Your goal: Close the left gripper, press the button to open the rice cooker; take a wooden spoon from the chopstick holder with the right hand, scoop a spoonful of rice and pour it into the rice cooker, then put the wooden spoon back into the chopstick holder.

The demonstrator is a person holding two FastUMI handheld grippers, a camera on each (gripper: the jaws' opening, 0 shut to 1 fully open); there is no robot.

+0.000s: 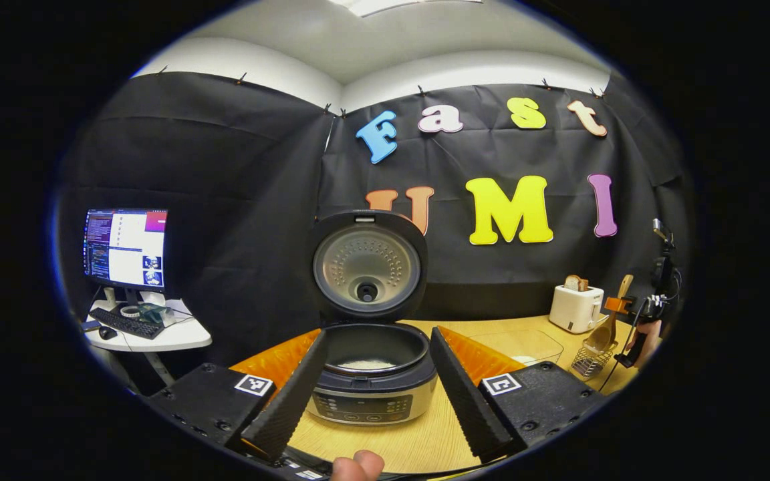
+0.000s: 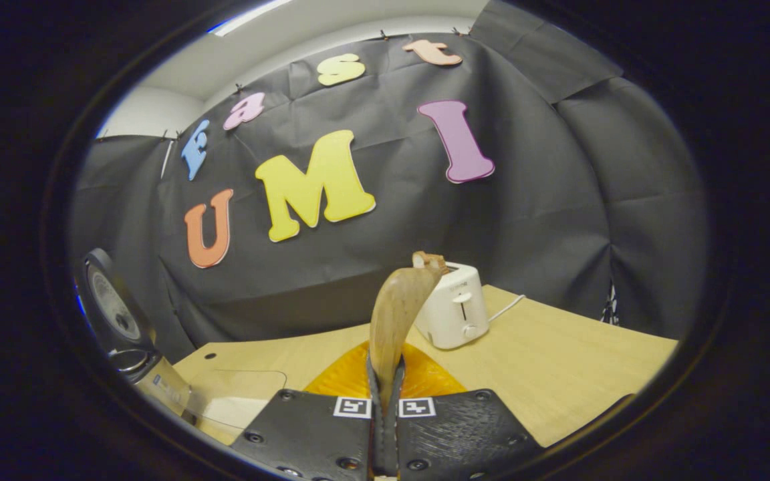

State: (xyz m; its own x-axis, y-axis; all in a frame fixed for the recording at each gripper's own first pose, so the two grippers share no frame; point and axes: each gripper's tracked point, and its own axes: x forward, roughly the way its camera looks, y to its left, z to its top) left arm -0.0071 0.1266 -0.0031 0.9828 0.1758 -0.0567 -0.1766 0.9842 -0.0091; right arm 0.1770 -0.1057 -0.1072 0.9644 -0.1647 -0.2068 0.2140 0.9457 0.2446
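The left gripper (image 1: 375, 394) is hovering with fingers spread wide before the rice cooker (image 1: 371, 381), which is sitting lid-up on the counter (image 1: 425, 441). The right gripper (image 2: 385, 427) is clamping the wooden spoon (image 2: 395, 314), bowl upward, near the toaster (image 2: 455, 314).

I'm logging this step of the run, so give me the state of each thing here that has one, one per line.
Silver and black rice cooker: lid up, white rice in the pot.
Left gripper: jaws open, holding nothing.
Right gripper: jaws shut on the spoon.
Light wooden spoon: held, bowl pointing up.
White toaster: bread in the slot.
Wire chopstick holder: standing on the table.
Computer monitor: lit.
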